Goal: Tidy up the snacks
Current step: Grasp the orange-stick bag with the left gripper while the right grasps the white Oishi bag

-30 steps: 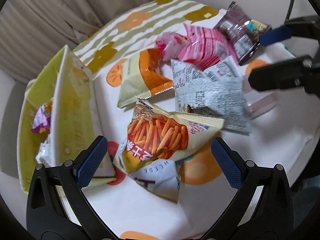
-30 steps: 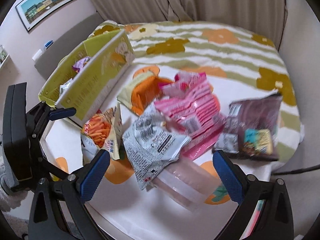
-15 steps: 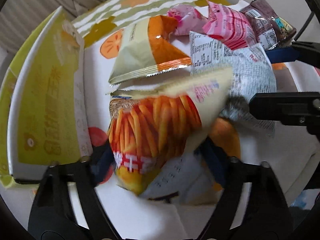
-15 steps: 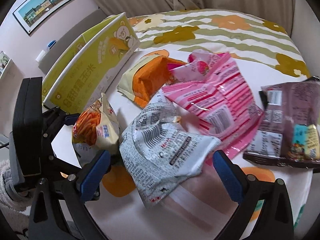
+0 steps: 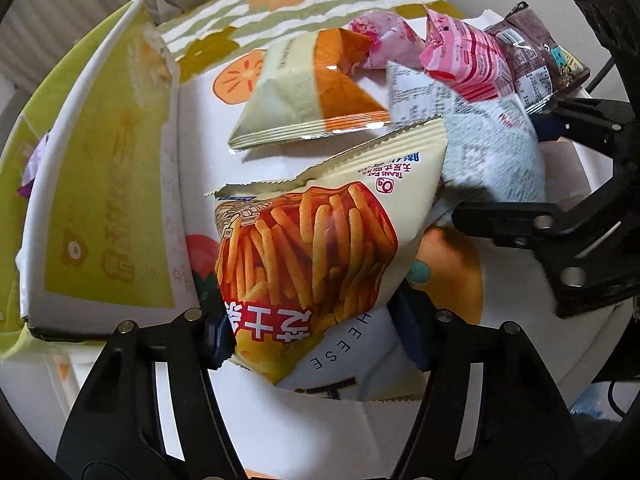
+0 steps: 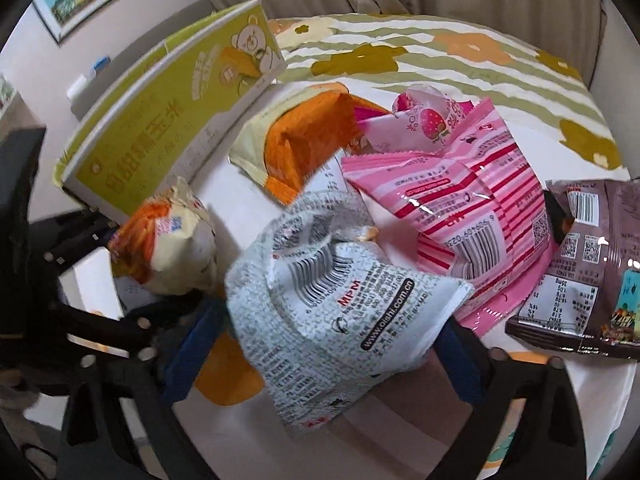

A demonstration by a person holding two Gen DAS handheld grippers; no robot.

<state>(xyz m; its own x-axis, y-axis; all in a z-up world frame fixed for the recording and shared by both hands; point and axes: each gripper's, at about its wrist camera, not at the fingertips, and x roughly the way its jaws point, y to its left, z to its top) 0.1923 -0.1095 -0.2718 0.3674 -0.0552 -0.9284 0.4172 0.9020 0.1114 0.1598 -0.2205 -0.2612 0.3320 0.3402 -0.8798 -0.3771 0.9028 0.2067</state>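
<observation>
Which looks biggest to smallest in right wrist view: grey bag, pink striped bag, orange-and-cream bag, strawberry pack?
As they look in that view:
1. grey bag, though it is nearest the camera, which inflates it
2. pink striped bag
3. orange-and-cream bag, partly hidden
4. strawberry pack, partly hidden

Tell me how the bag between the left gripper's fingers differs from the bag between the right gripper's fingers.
The fries-picture bag at the left gripper is cream and orange with fried sticks pictured; the grey-white bag at the right gripper shows its printed back: small text and a barcode. The fries-picture bag looks puffed and rounded; the grey-white bag is crumpled and looks flatter. Both are sealed snack packets framed by blue-padded fingers.
</observation>
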